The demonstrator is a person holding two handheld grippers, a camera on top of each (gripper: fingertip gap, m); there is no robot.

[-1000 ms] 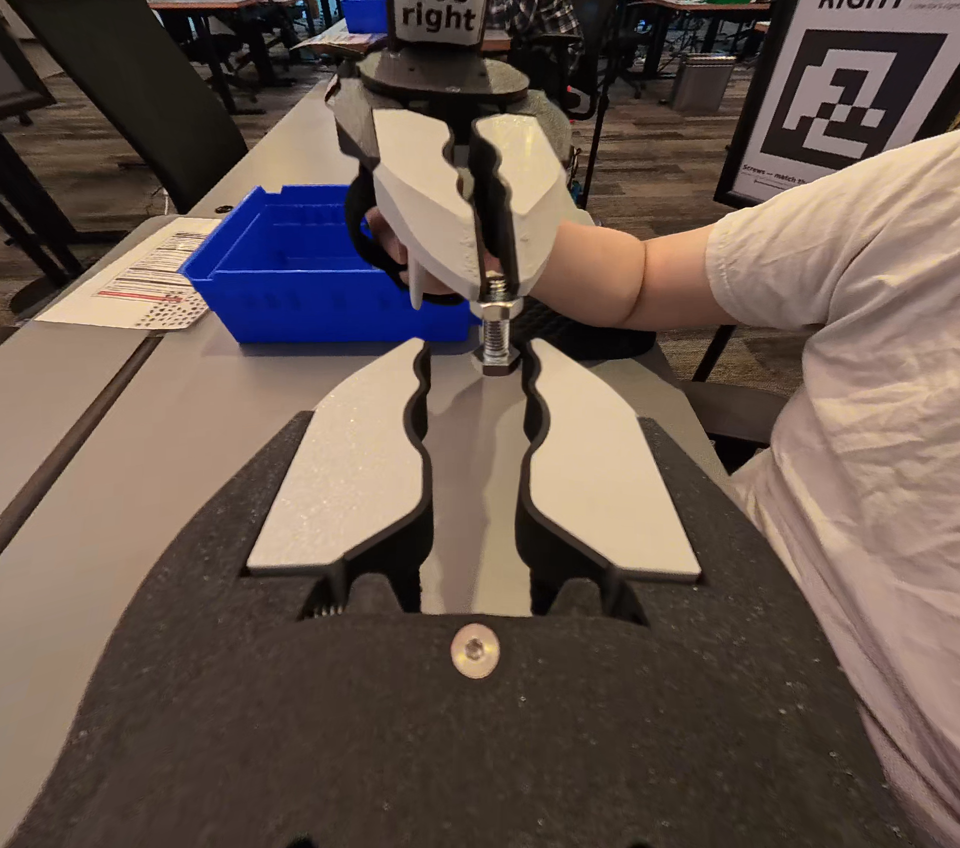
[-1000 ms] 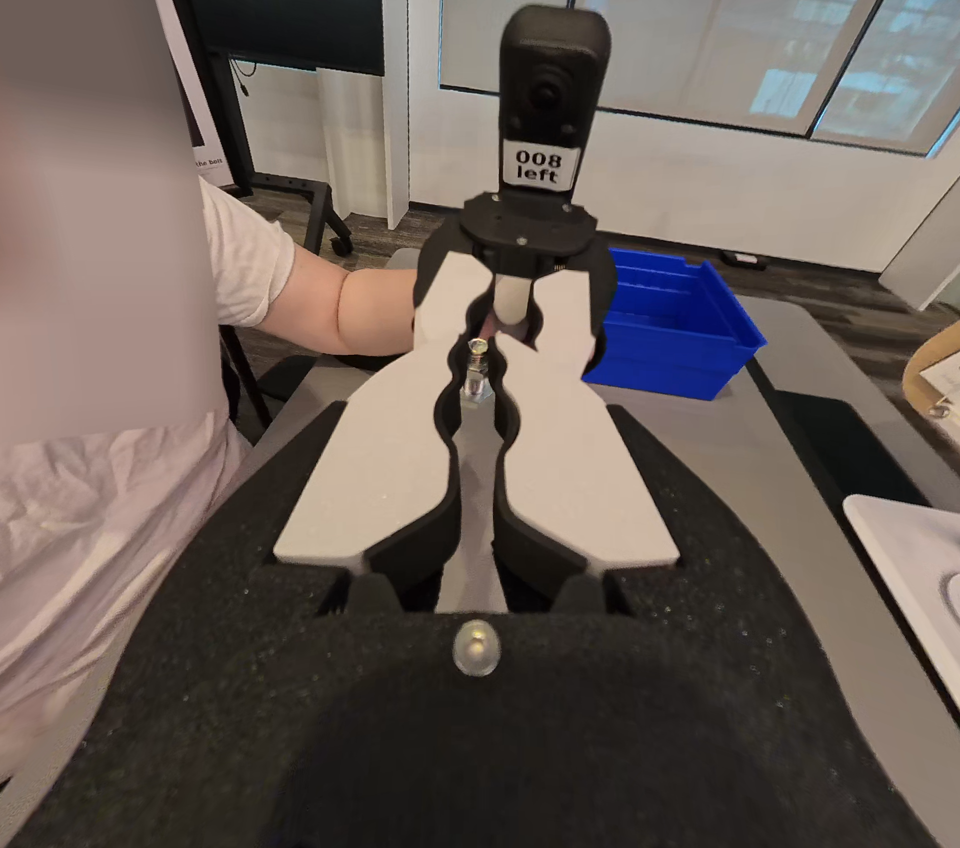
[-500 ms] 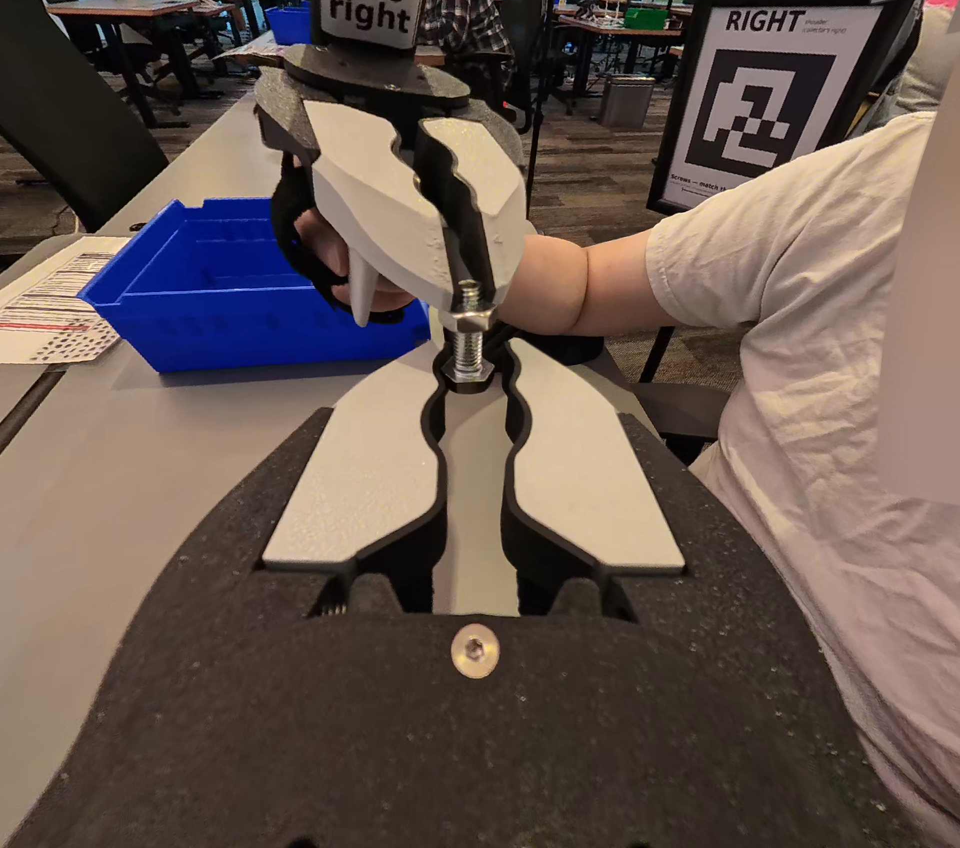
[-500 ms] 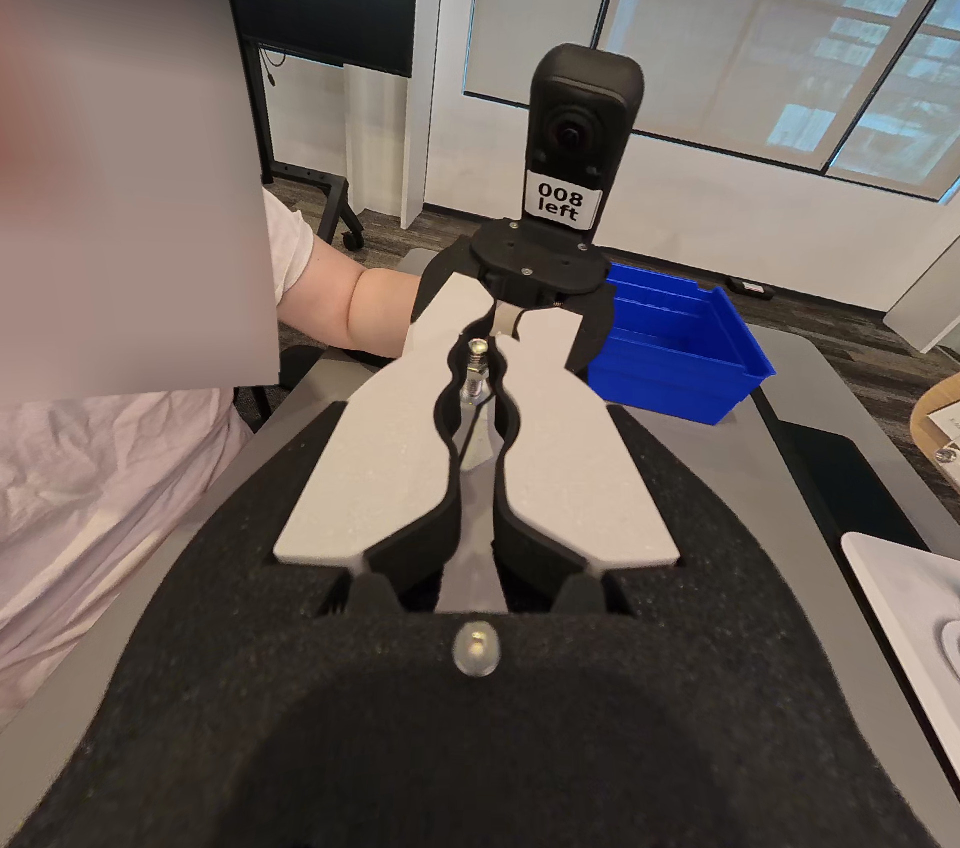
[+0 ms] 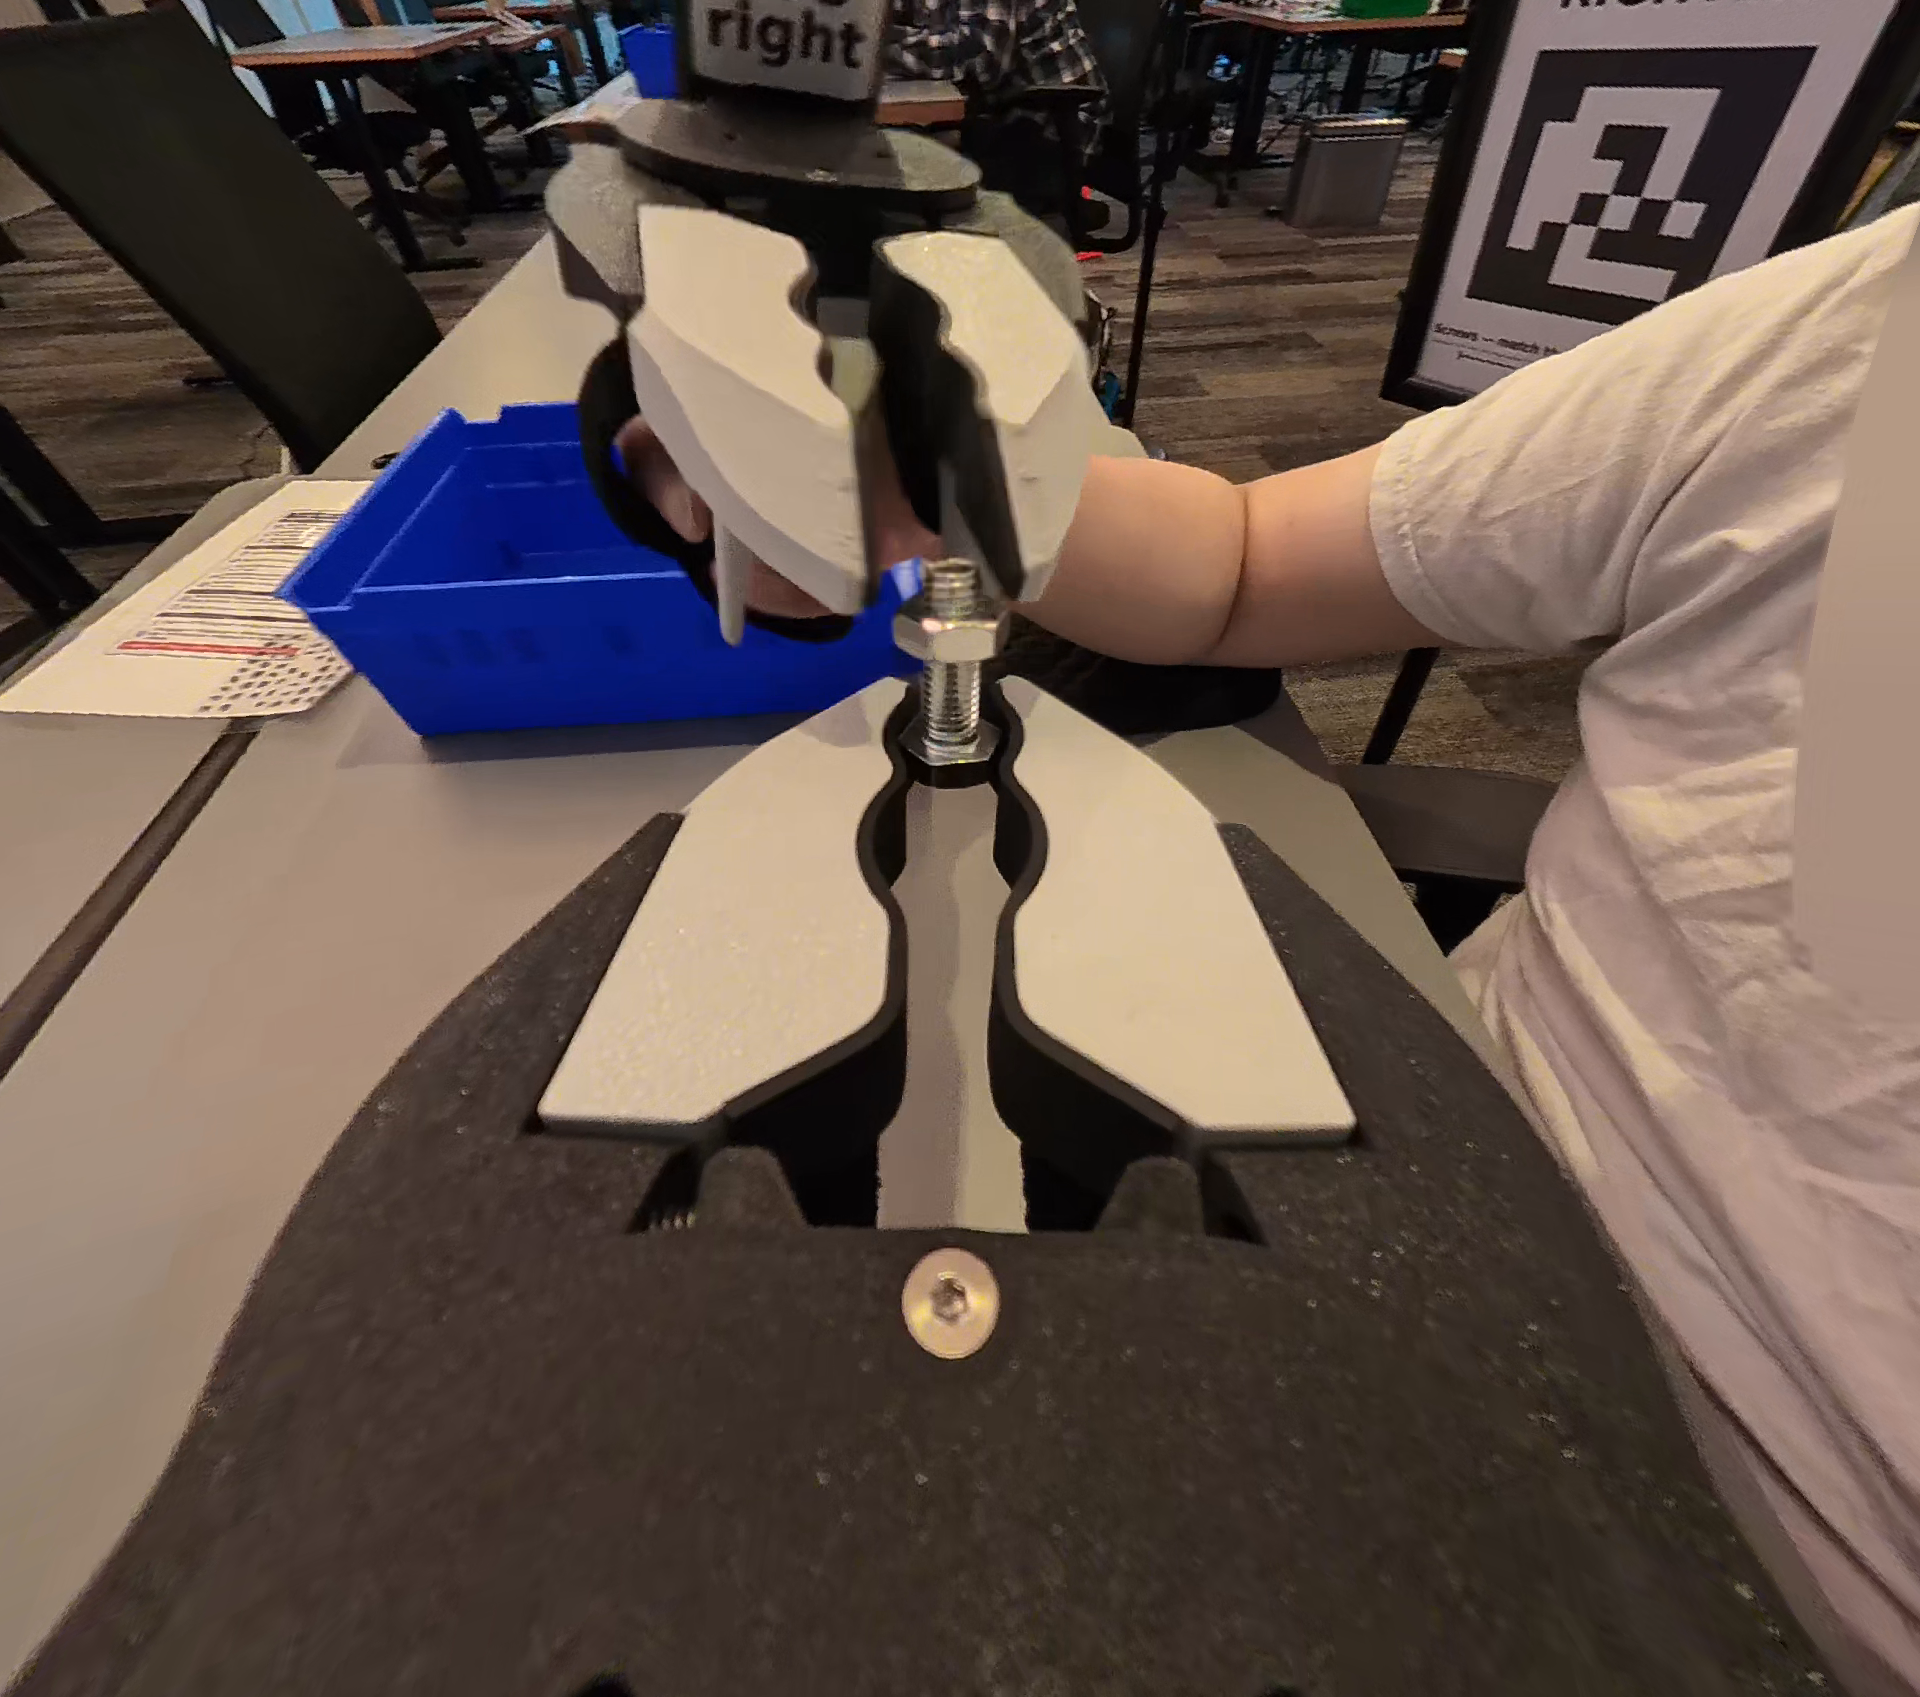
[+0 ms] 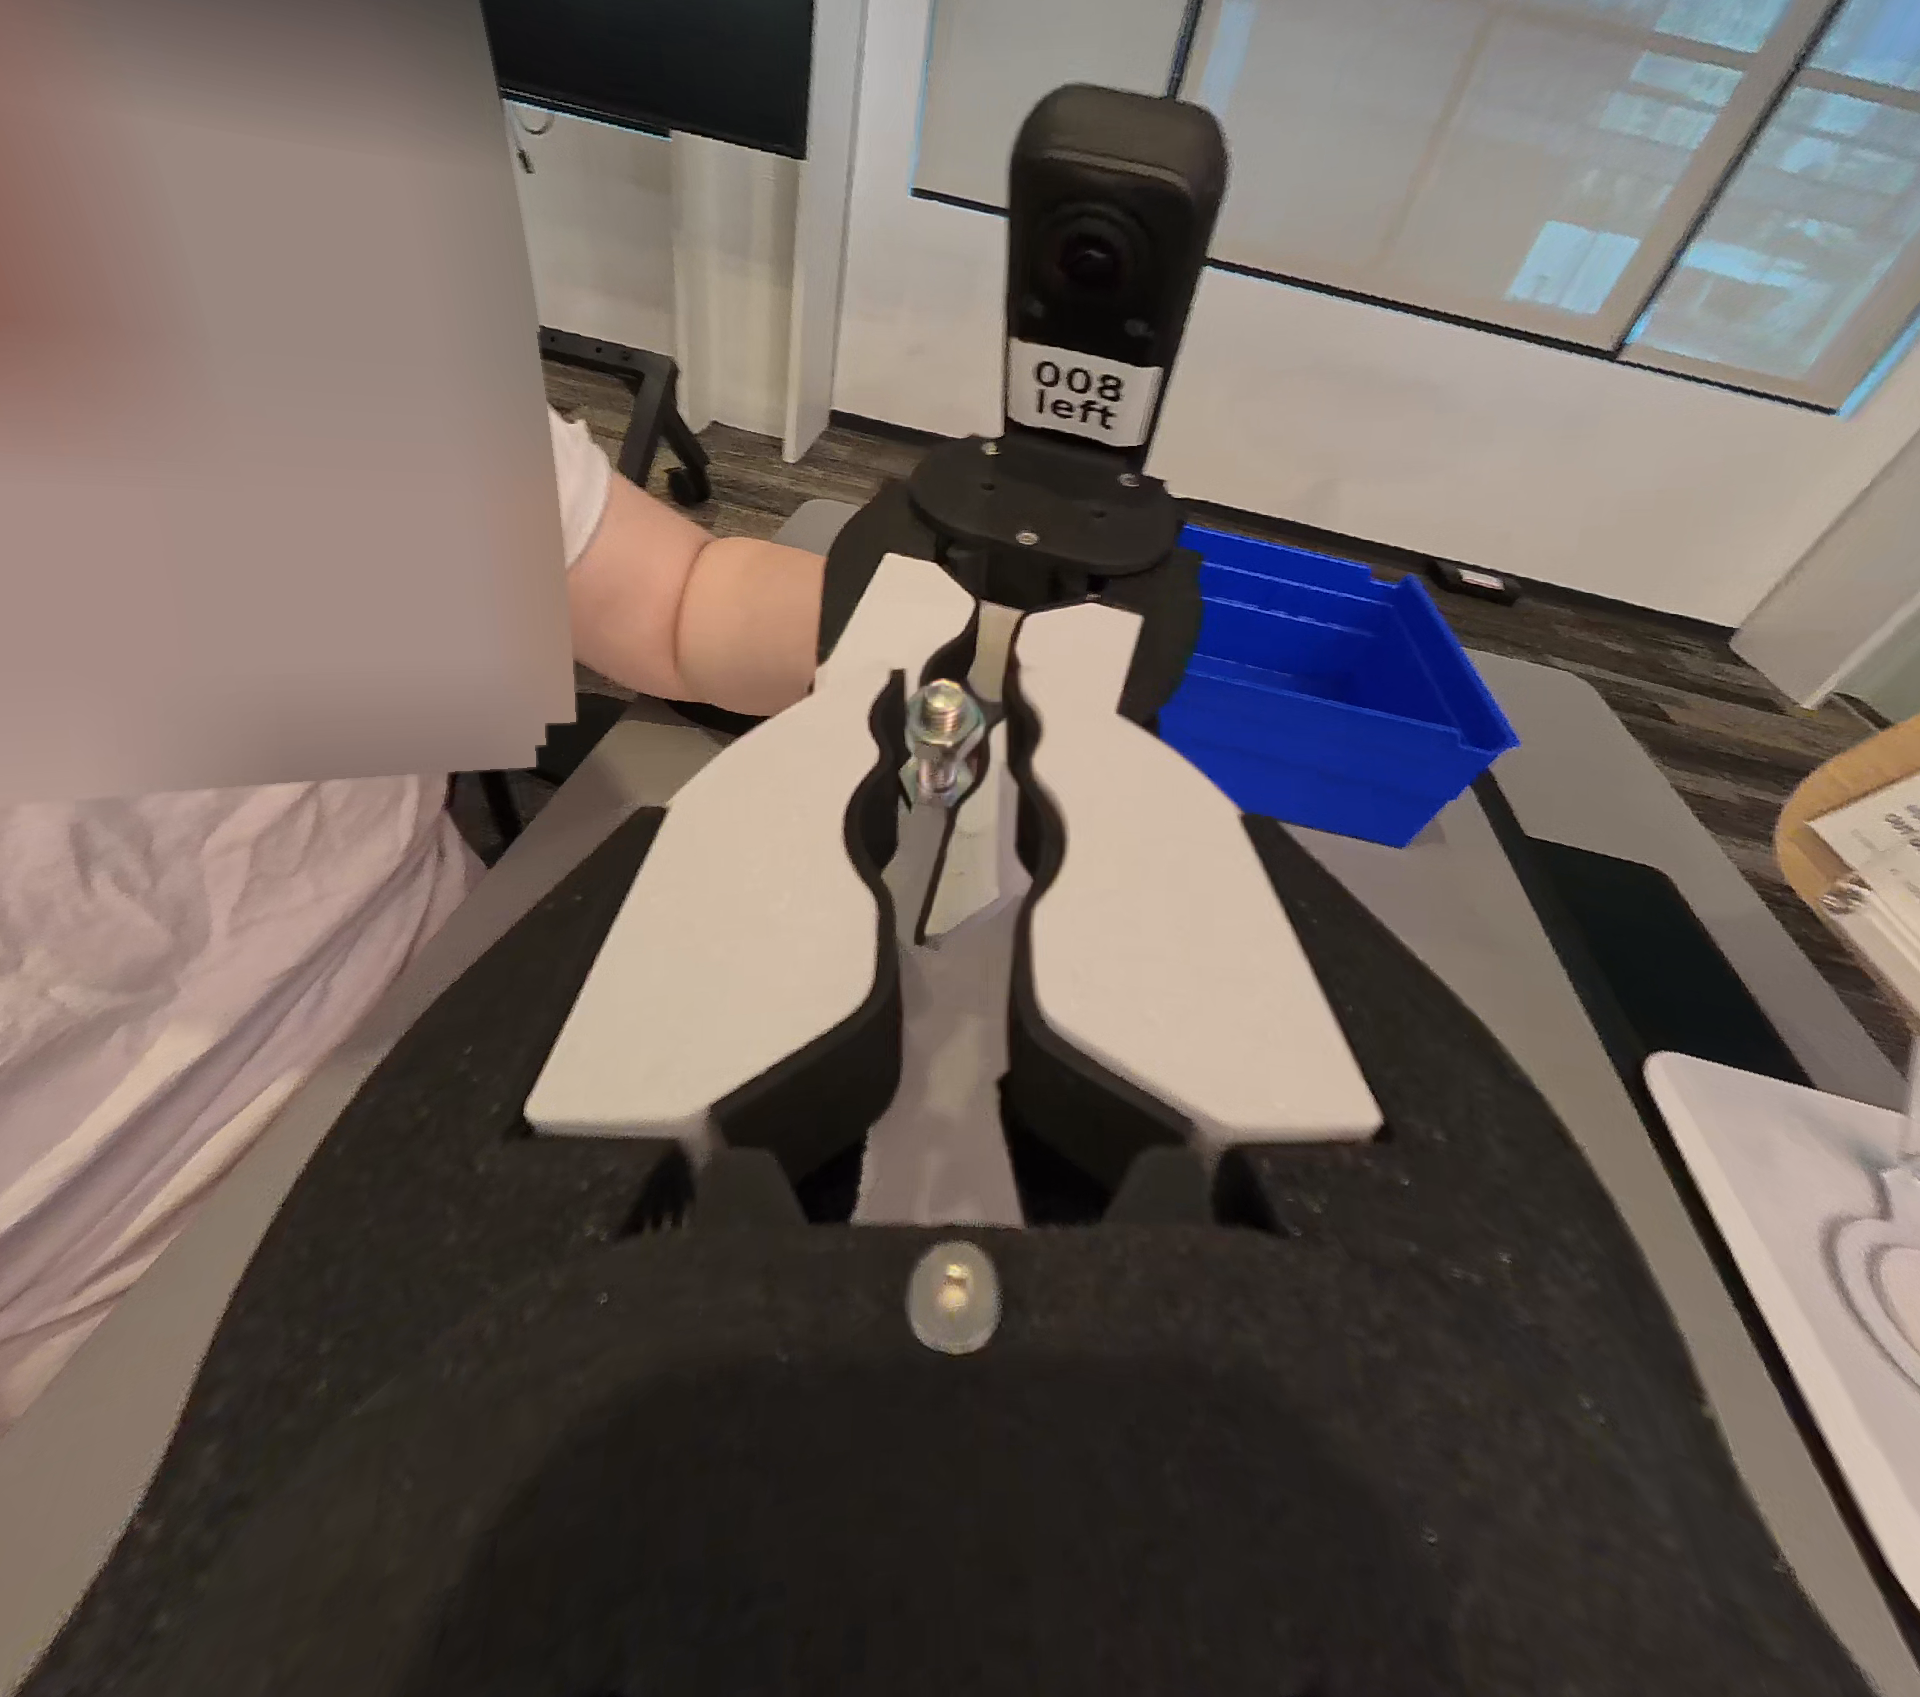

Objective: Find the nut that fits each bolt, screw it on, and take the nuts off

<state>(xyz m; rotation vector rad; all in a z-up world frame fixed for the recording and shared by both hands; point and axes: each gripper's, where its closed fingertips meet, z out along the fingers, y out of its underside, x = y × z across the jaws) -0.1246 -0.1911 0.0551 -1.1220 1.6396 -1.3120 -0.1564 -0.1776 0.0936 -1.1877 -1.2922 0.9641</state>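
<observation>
Two handheld grippers meet nose to nose over the grey table (image 5: 260,868). Left gripper (image 5: 948,748) has its jaws closed on the hex head at the lower end of the bolt (image 5: 943,691), which stands upright with its threaded shank pointing up. The head sits in the front notch between the two white fingers (image 5: 748,951).

Nut (image 5: 948,631) is threaded onto the shank near the top, a few threads showing above it. Right gripper (image 5: 925,598) comes in from the far side, tilted down, fingertips at the nut. From the left wrist view the nut lies at the tip gap; whether those jaws actually pinch it, I cannot tell. In the right wrist view the right gripper (image 6: 951,738) shows a narrow gap between its fingers, with bolt (image 6: 940,764) and nut (image 6: 943,728) sitting in it, close to the left-hand finger.

Blue bin (image 5: 540,577) sits on the table behind the grippers, a printed sheet (image 5: 208,619) just beside it. The person's forearm (image 5: 1164,567) reaches in from the right; a framed marker sign (image 5: 1652,161) stands behind
</observation>
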